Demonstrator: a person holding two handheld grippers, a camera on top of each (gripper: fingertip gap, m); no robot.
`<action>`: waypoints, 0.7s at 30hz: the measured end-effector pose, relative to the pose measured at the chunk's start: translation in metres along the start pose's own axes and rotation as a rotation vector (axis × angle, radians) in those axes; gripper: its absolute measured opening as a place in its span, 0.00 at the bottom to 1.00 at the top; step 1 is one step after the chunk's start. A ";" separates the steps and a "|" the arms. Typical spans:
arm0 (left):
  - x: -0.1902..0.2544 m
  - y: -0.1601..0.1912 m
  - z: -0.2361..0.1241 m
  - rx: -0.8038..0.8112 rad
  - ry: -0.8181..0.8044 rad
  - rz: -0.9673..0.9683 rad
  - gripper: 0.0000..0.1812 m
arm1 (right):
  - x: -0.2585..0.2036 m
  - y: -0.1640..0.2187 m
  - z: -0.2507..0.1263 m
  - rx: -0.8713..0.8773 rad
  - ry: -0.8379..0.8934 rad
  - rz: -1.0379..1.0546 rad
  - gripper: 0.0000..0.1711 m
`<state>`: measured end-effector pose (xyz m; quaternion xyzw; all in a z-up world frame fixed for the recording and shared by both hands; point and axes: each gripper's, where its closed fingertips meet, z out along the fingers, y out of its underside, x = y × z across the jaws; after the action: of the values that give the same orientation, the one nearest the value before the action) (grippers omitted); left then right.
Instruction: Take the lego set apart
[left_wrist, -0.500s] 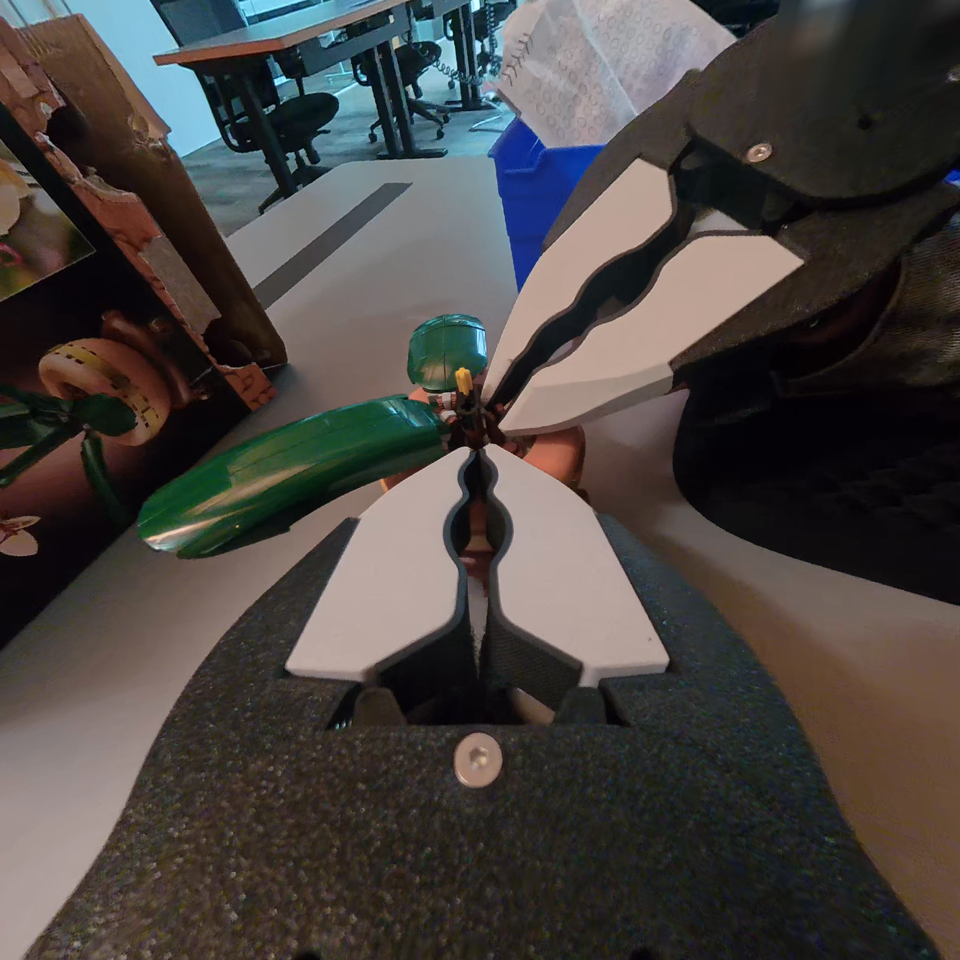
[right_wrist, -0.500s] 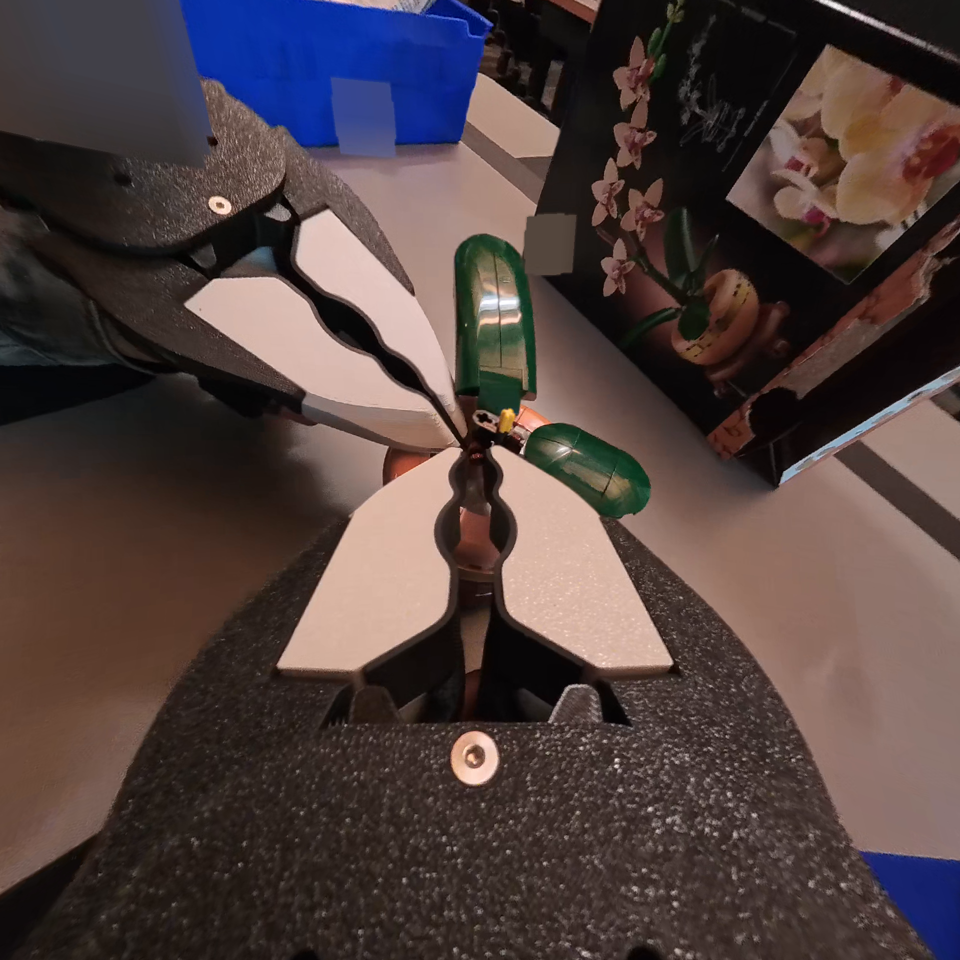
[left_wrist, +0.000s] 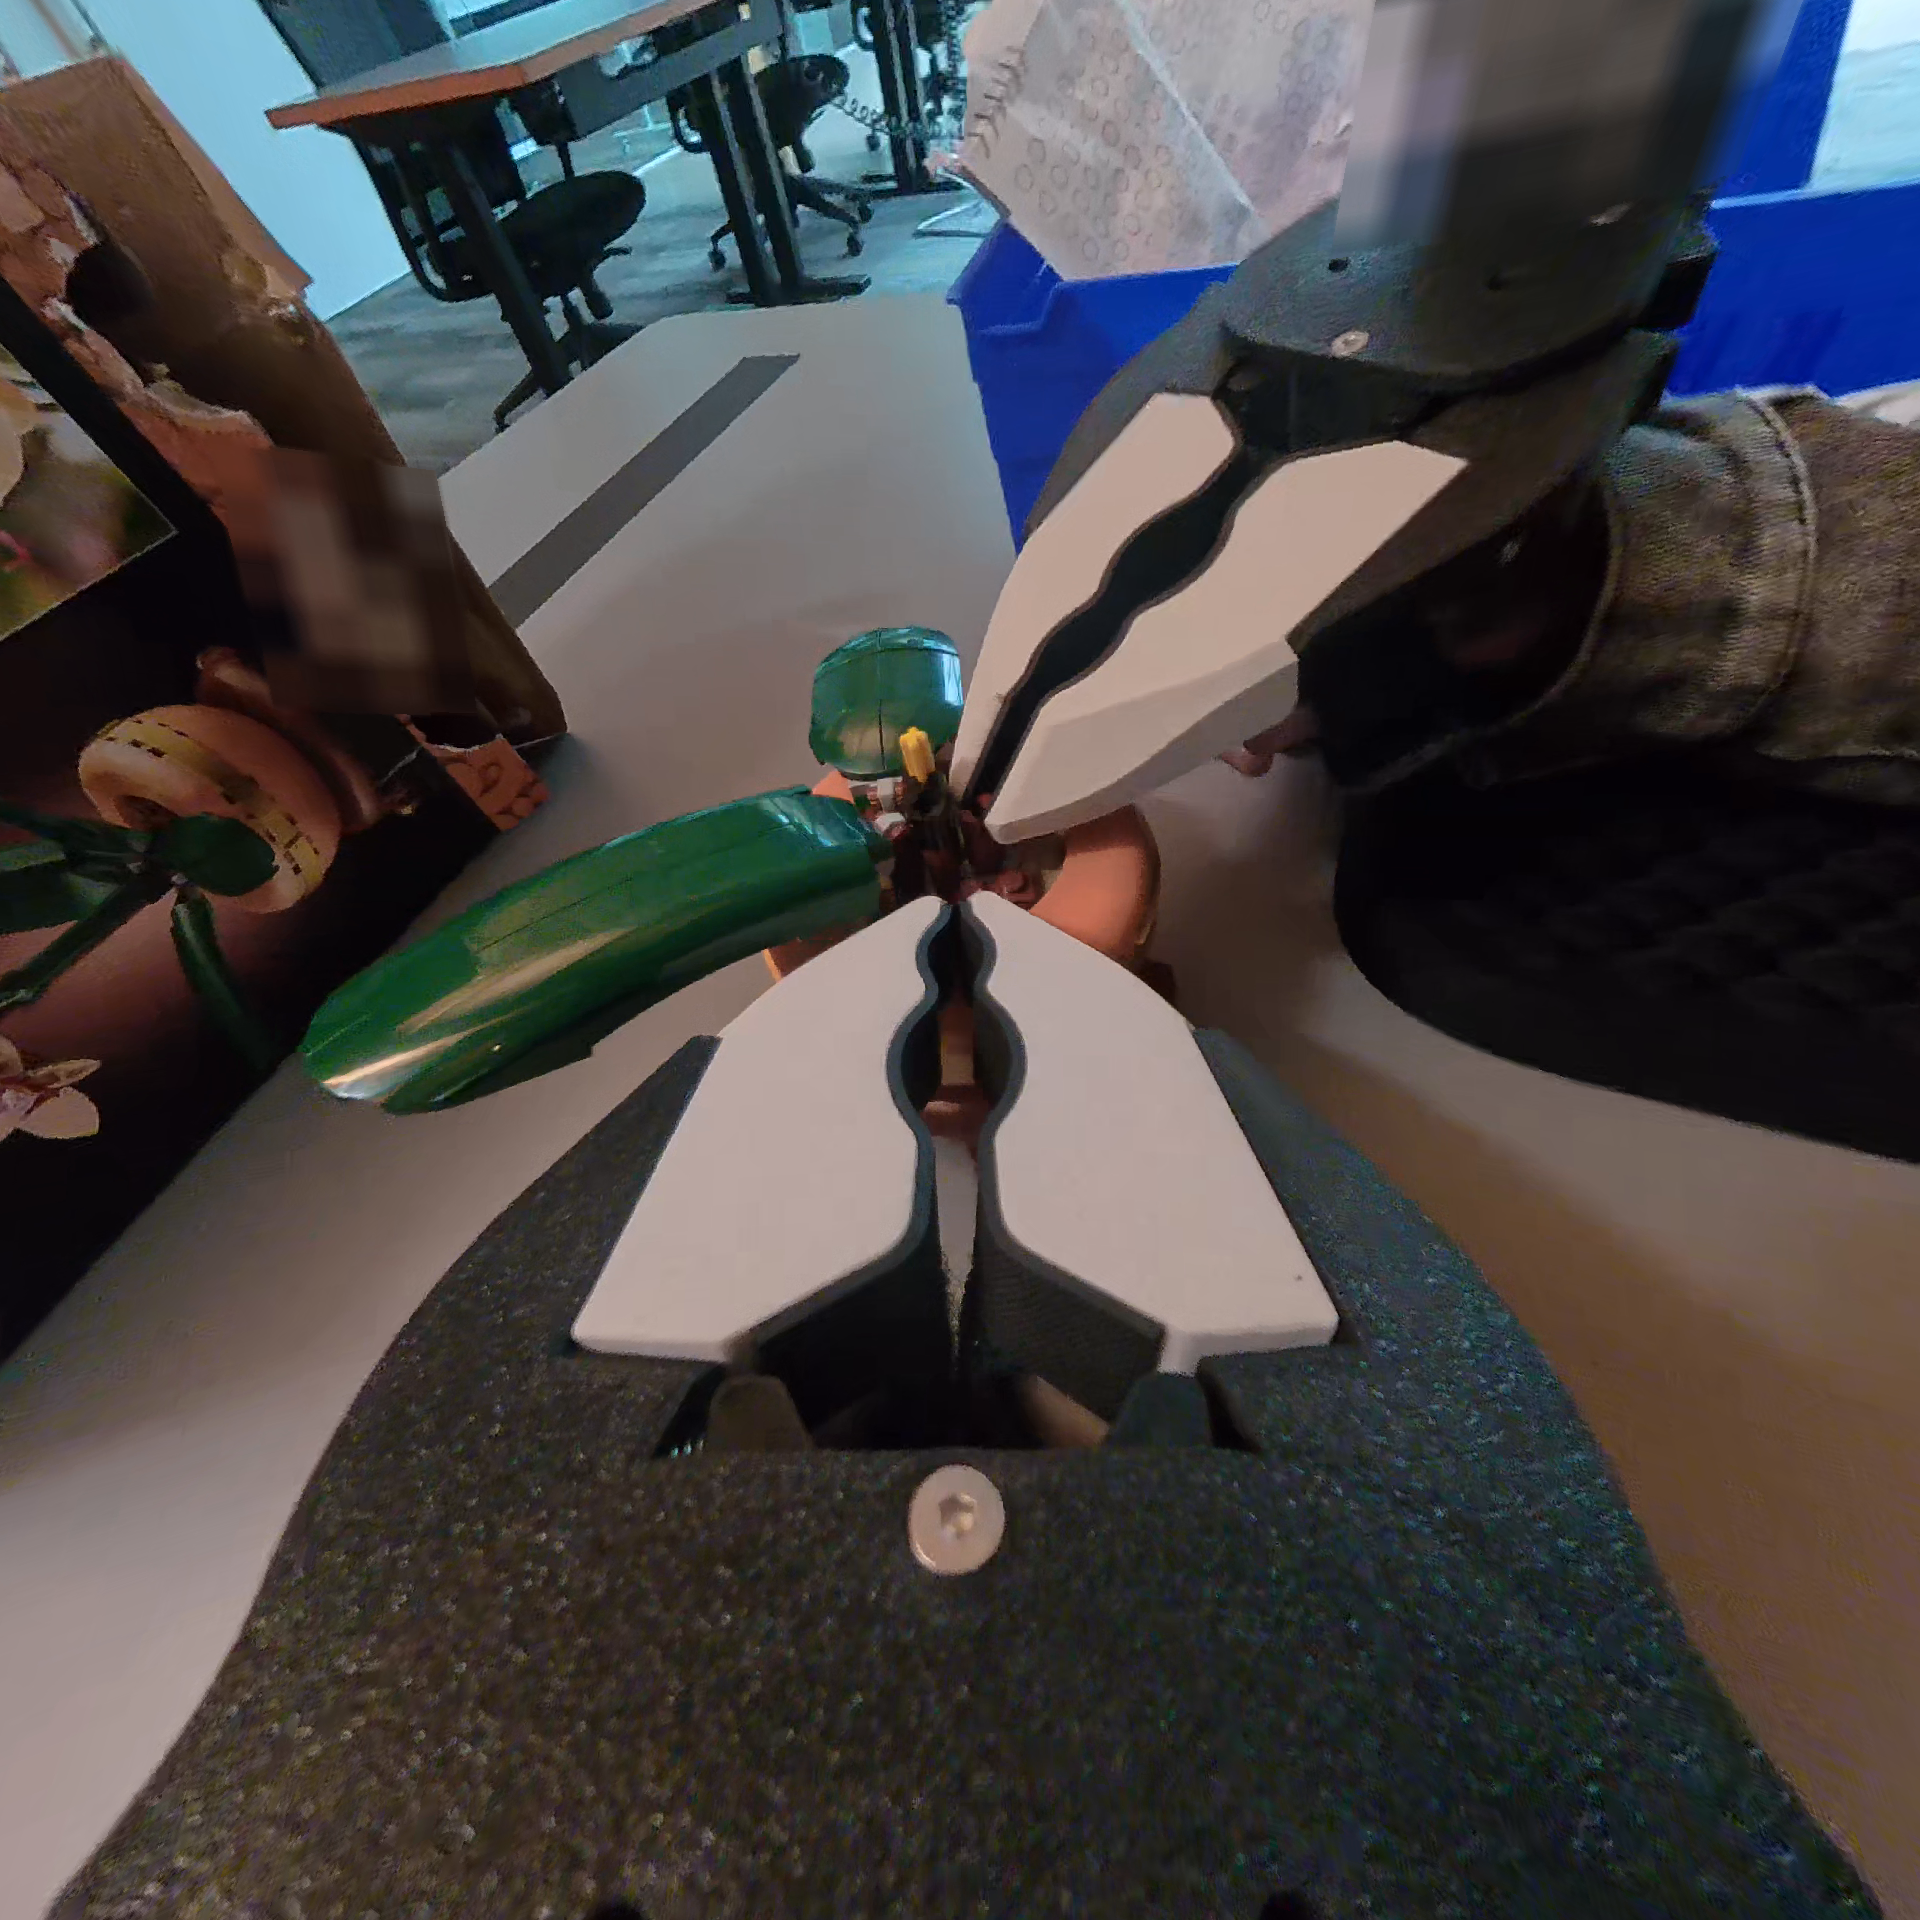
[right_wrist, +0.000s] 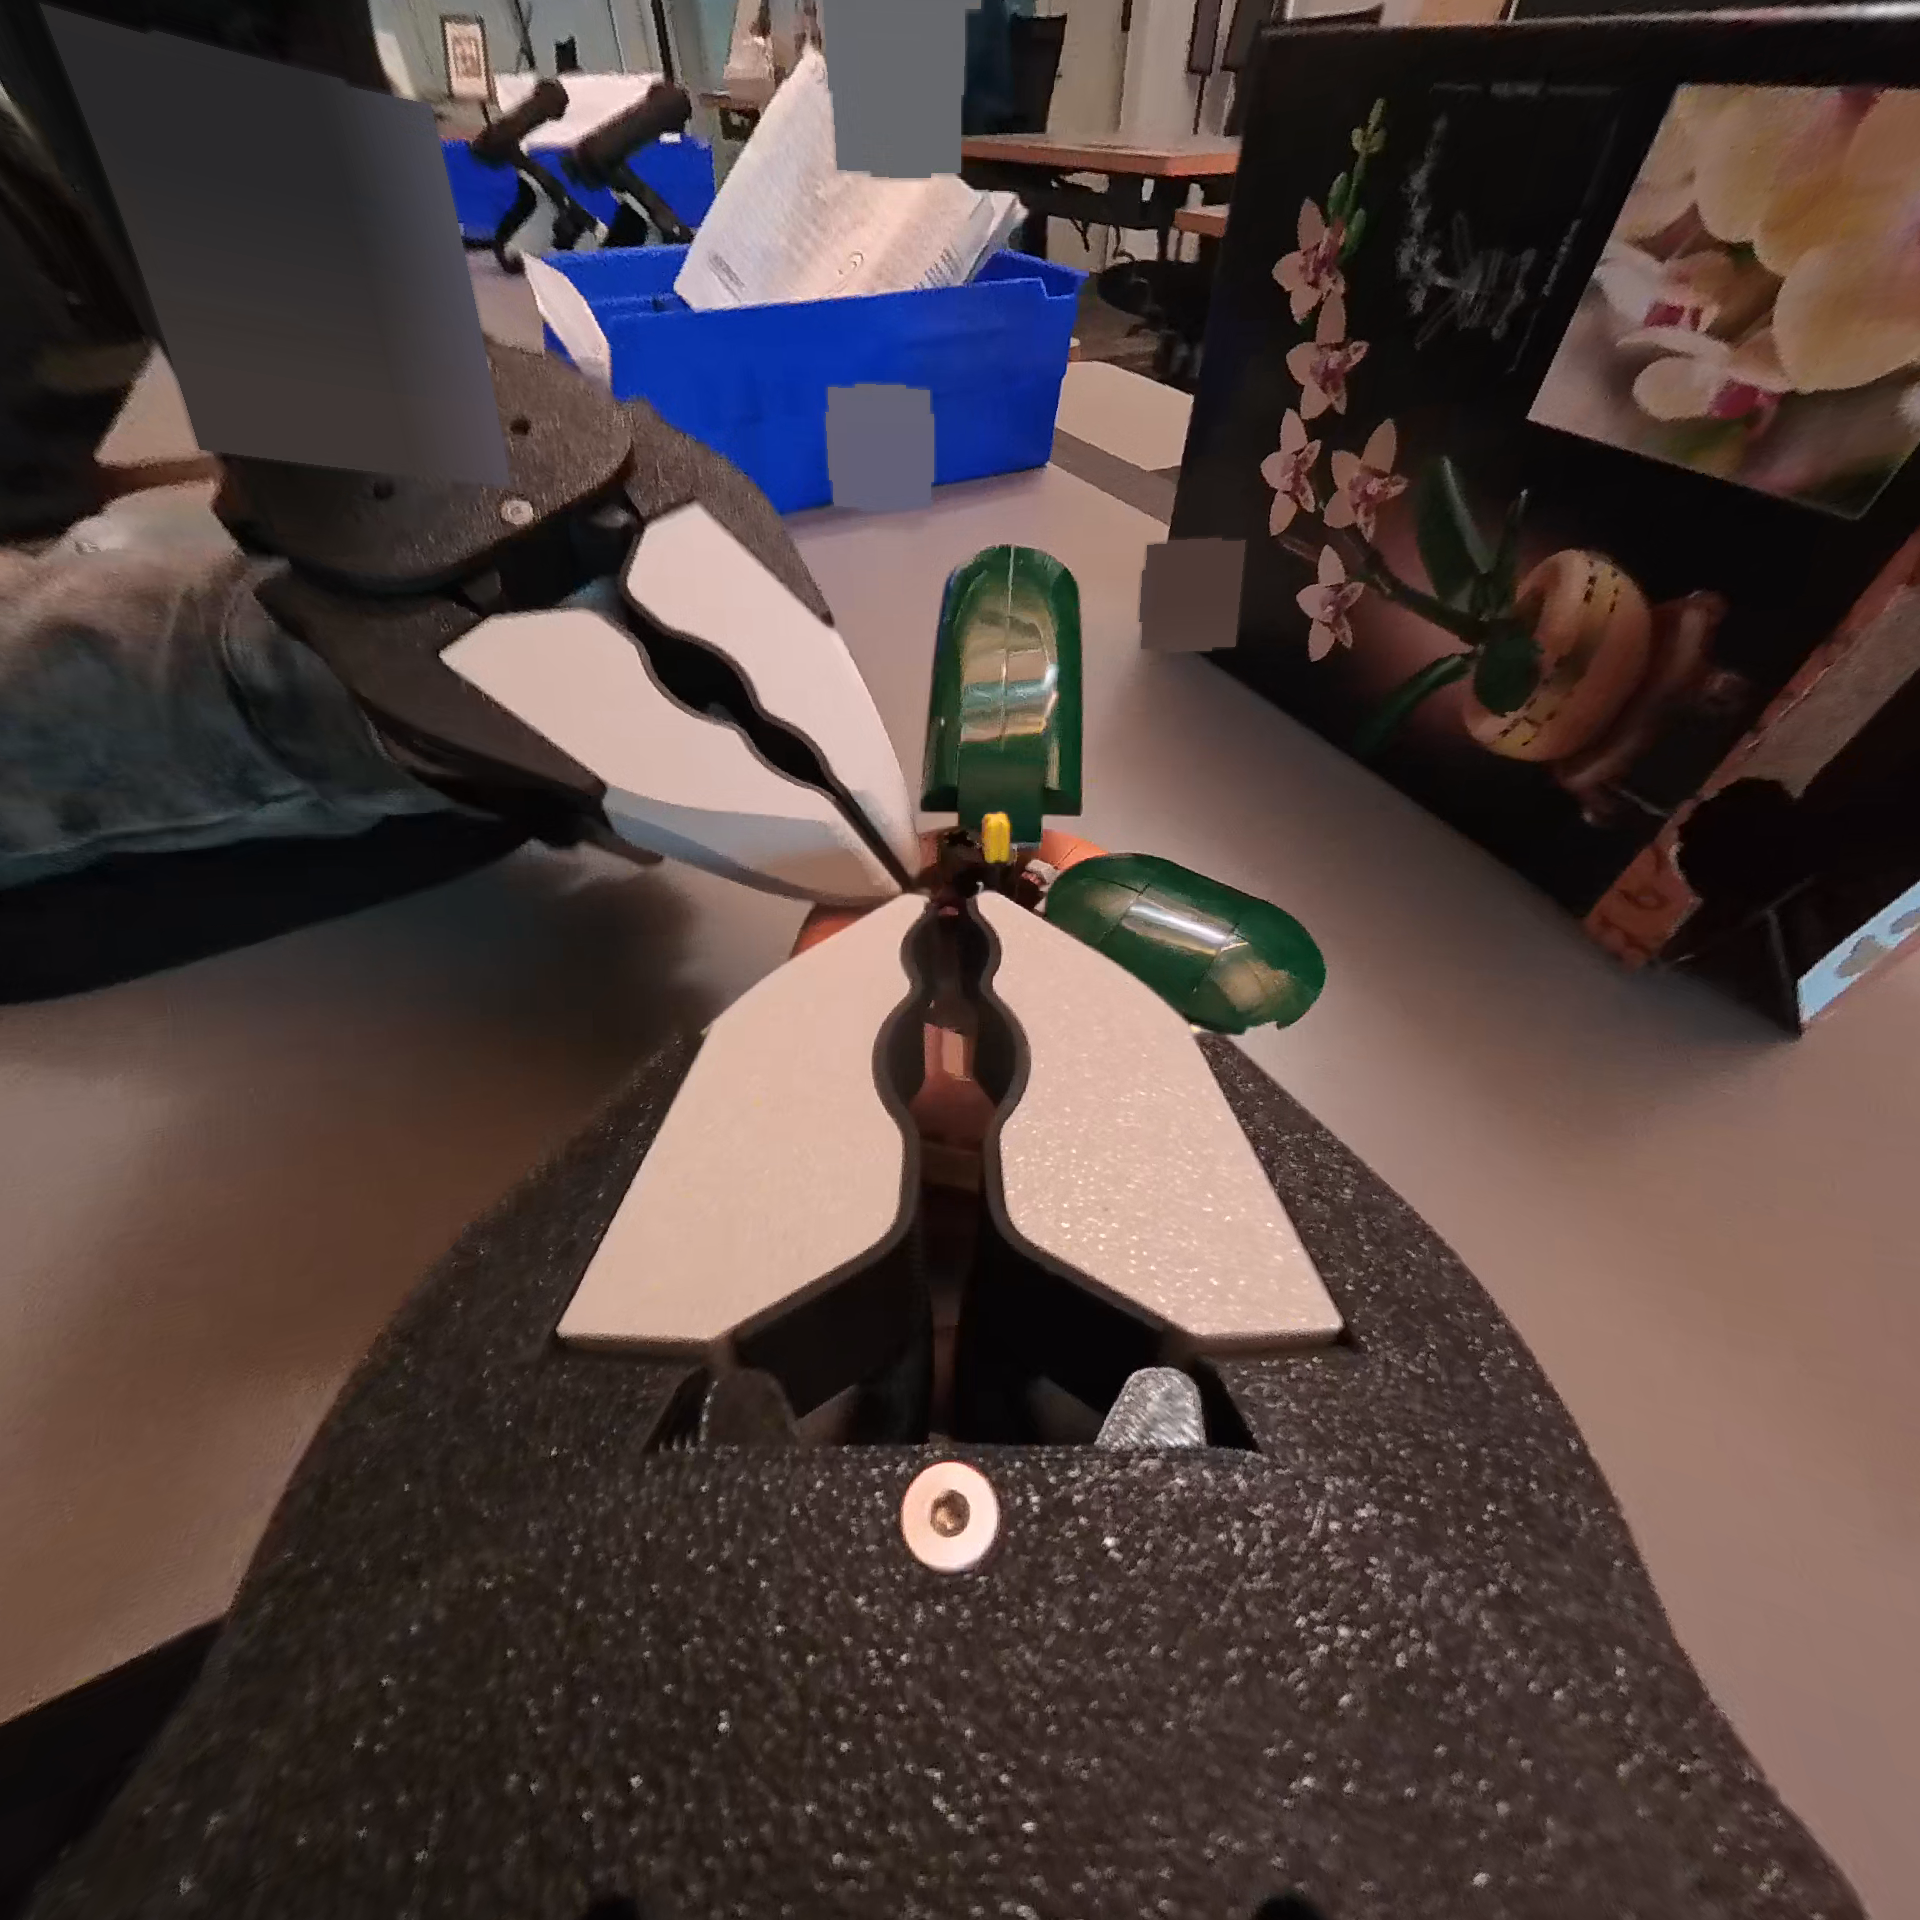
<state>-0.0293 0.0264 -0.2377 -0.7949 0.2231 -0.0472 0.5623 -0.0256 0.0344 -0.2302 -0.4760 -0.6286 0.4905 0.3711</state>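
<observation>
On the grey table (left_wrist: 727, 540), at the left edge of the left wrist view, stands a dark picture box (left_wrist: 156, 790) with torn cardboard at its top. Beside it, more to the right, lies the long green leaf (left_wrist: 582, 945) of the lego set (left_wrist: 935, 831), which stands on the table between the two grippers. The leaf joins the dark middle stem, where a small yellow piece (left_wrist: 914, 750) sticks up. A shorter rounded leaf (left_wrist: 883, 696) rises behind it, and a brown pot (left_wrist: 1101, 873) is under the stem.

The left gripper (left_wrist: 954, 906) reaches to the stem from below in the picture. Its white fingers (left_wrist: 790, 1164) are together at the tips, but the tips hide what is between them, so I cannot tell if they pinch a part.

From the upper right comes the right gripper (left_wrist: 977, 821), with its fingers also almost together and the tips touching the stem. A hand in a grey sleeve (left_wrist: 1745, 582) holds it. Behind it is a blue bin (left_wrist: 1049, 364) with papers inside.

In the right wrist view the same order turns: the left gripper (right_wrist: 906, 881) is at the left, the set (right_wrist: 977, 862) in the middle, the box (right_wrist: 1558, 520) at the right.
</observation>
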 end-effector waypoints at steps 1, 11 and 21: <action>-0.001 -0.003 -0.004 0.007 0.004 0.016 0.00 | -0.001 0.000 0.000 -0.011 0.008 -0.025 0.02; -0.003 -0.024 -0.005 -0.106 -0.032 0.187 0.09 | -0.001 0.000 -0.001 -0.032 0.032 -0.056 0.02; -0.009 -0.023 0.005 -0.203 -0.014 0.206 0.05 | -0.001 0.001 0.000 -0.037 0.043 -0.075 0.02</action>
<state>-0.0284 0.0406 -0.2171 -0.8209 0.3032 0.0391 0.4823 -0.0247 0.0335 -0.2307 -0.4692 -0.6469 0.4543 0.3936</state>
